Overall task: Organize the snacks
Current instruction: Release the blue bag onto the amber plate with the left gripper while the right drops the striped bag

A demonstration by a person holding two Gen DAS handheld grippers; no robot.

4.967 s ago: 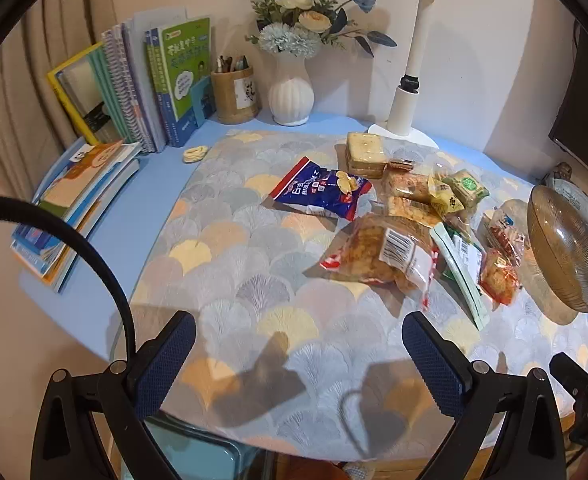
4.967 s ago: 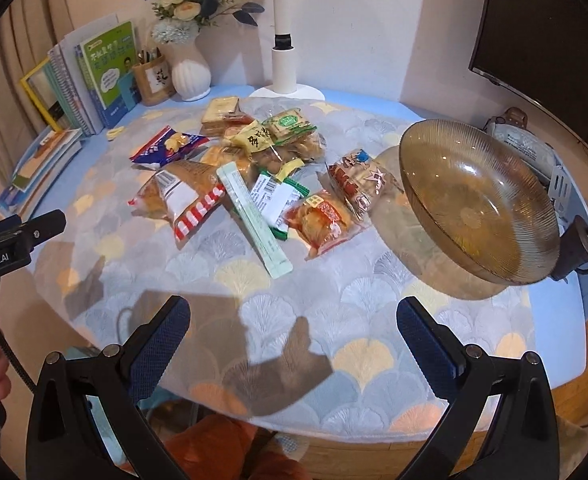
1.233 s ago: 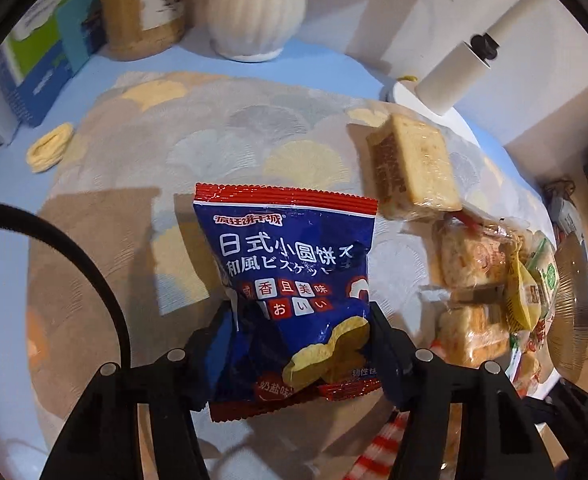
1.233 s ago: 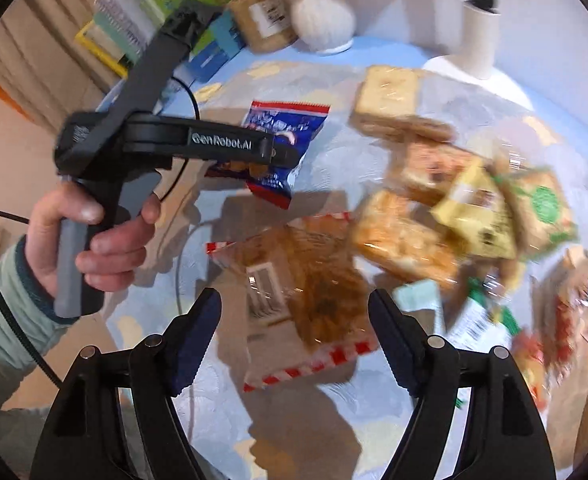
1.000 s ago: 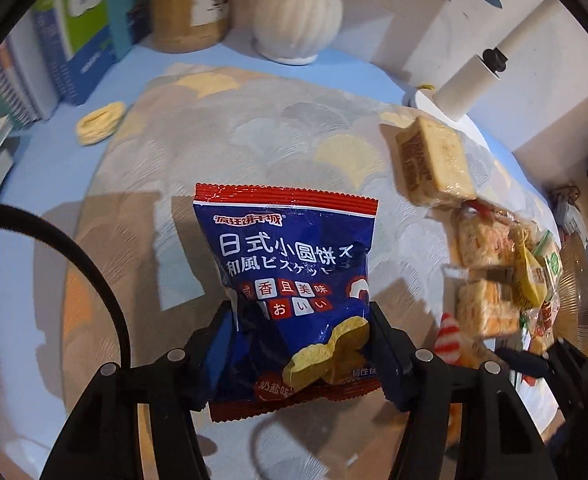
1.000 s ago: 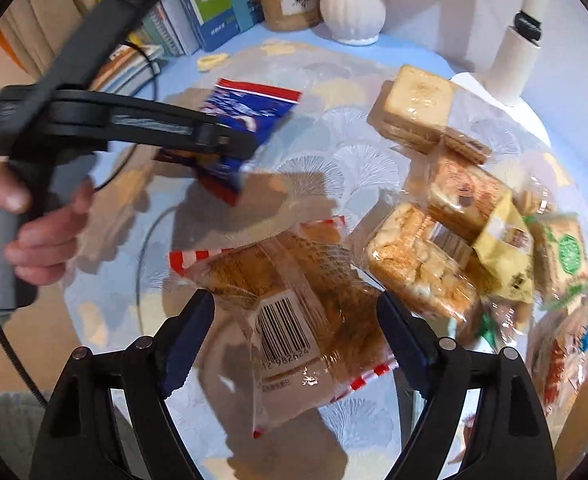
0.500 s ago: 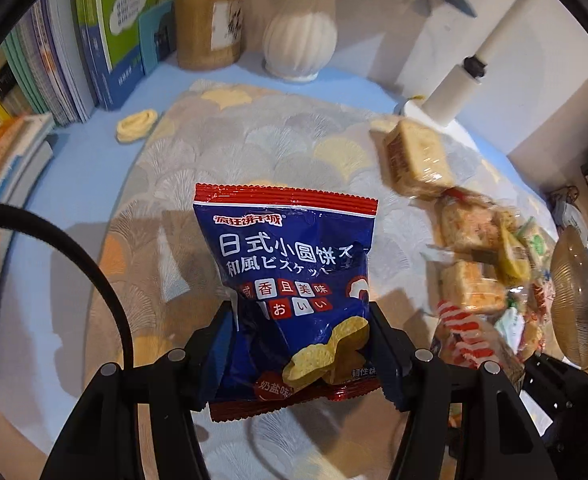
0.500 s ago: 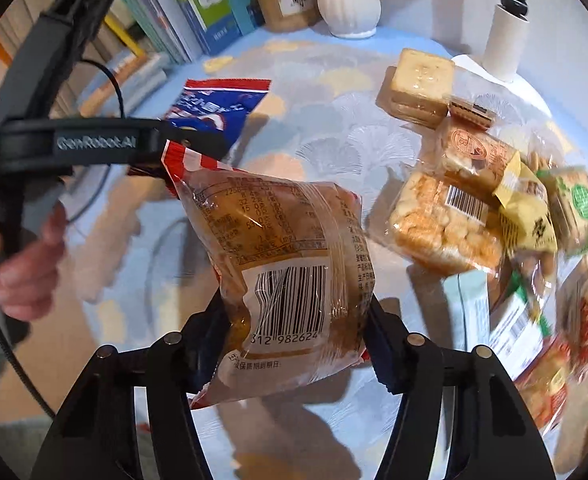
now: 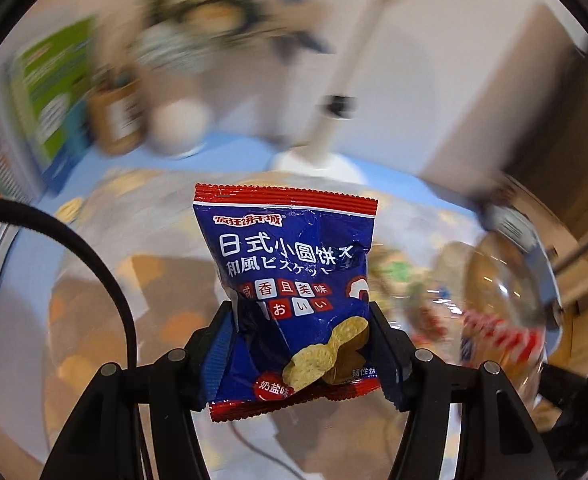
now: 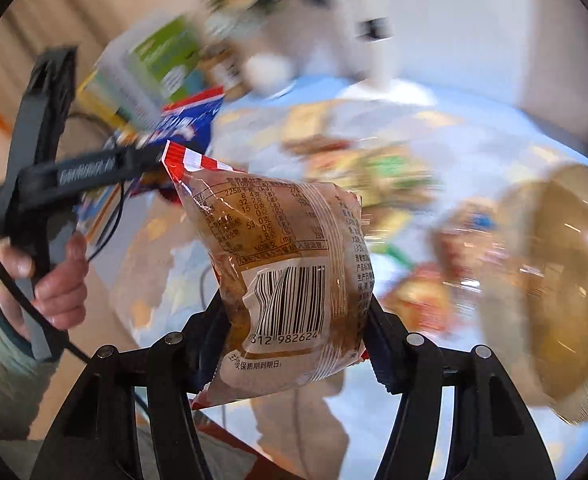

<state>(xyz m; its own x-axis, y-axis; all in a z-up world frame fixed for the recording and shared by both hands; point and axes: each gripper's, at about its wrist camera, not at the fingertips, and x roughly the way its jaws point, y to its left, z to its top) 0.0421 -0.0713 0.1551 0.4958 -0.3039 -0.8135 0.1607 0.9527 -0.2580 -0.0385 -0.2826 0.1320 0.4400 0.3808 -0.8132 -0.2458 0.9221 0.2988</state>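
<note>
My left gripper is shut on a blue biscuit bag with a red top edge, held up above the table. My right gripper is shut on a clear bag of brown snacks with a barcode, also lifted. The left gripper and its blue bag show at the left of the right wrist view, beside my bag. An amber glass bowl stands at the right; it also shows in the left wrist view. Several snack packs lie blurred on the table.
Books, a pen cup, a white vase and a white lamp post stand along the back of the table. The person's left hand holds the other gripper's handle. The background is motion-blurred.
Both grippers have swung right toward the bowl while holding their bags. The views have blurred with the motion. The bowl now fills more of the right side.
</note>
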